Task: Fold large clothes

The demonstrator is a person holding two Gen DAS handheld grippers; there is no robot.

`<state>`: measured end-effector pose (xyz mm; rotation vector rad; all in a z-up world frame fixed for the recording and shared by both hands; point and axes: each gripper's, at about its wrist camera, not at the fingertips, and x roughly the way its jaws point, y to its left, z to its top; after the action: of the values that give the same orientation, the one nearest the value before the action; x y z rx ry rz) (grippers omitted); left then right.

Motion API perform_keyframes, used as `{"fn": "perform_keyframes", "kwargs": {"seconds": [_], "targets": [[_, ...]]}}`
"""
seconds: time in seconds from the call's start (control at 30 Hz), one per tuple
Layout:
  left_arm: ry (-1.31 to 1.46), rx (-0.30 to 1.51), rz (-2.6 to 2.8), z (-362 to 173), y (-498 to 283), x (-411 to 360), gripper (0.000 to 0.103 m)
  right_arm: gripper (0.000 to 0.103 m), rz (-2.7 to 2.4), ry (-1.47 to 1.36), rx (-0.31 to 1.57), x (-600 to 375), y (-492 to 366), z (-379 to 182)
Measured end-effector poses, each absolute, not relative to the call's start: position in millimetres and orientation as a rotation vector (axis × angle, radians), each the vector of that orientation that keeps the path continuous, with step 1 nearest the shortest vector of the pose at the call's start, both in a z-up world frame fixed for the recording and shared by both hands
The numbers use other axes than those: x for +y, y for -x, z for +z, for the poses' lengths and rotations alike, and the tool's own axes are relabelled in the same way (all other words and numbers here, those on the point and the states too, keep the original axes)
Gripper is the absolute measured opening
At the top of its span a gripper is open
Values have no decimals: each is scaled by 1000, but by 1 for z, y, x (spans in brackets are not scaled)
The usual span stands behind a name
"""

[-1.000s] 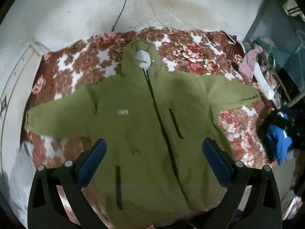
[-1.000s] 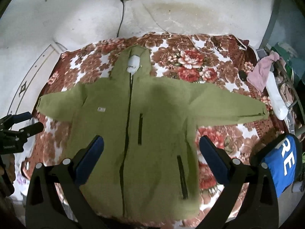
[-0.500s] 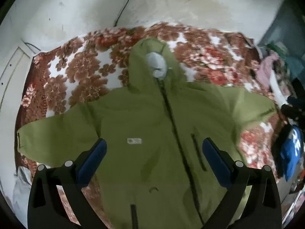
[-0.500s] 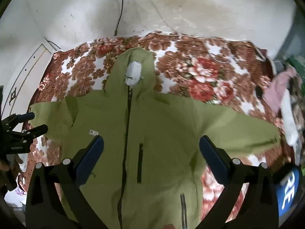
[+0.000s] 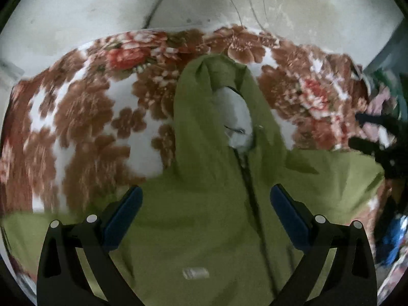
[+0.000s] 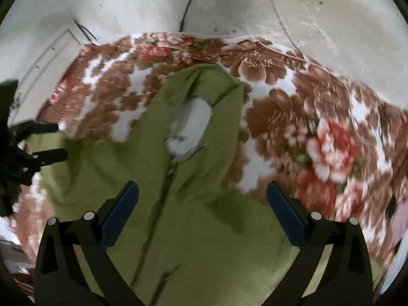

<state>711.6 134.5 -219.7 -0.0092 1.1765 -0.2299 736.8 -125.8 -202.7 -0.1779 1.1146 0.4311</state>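
An olive green hooded jacket lies face up and spread flat on a floral blanket, its dark zipper running down the middle. The hood with a white lining points to the far wall. My left gripper is open and empty above the jacket's chest, near the collar. My right gripper is open and empty above the jacket, just below the hood. The right gripper shows at the right edge of the left wrist view, and the left gripper shows at the left edge of the right wrist view.
A blanket of brown and red flowers covers the bed under the jacket. A pale wall with a black cable stands behind the bed. Blue and pink clothes lie at the right.
Both grippers have moved forward and lower toward the jacket's hood. The sleeves and hem have left the views. Both grippers stay open.
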Motion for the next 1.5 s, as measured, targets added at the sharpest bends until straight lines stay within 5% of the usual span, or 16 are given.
{"fn": "perform_keyframes", "kwargs": {"seconds": [0.77, 0.87, 0.93, 1.0, 1.03, 1.07, 1.1, 1.13, 1.17, 1.5], "targets": [[130, 1218, -346, -342, -946, 147, 97, 98, 510, 22, 1254, -108, -950, -365], [144, 1240, -357, -356, -967, 148, 82, 98, 514, -65, 1310, -109, -968, -379], [166, 1259, -376, -363, -977, 146, 64, 86, 523, -105, 1319, -109, -978, -386], [195, 1292, -399, -370, -987, 142, 36, 74, 519, -122, 1346, -111, -989, -394], [197, 1301, -410, -373, -990, 139, 31, 60, 520, -120, 1353, -111, -993, -395], [183, 1306, -423, -374, -991, 134, 17, 52, 520, -108, 1351, -111, -995, -395], [177, 1307, -441, -373, -991, 130, 1, 34, 522, -100, 1341, -110, -997, -391], [167, 1299, -449, -370, -989, 127, 1, 16, 521, -89, 1324, -110, -997, -385], [164, 1296, -458, -366, -986, 125, 1, 10, 516, -74, 1308, -110, -995, -379], [218, 1027, -503, -253, -889, 145, 1, 8, 588, -73, 1125, -123, -920, -264]]}}
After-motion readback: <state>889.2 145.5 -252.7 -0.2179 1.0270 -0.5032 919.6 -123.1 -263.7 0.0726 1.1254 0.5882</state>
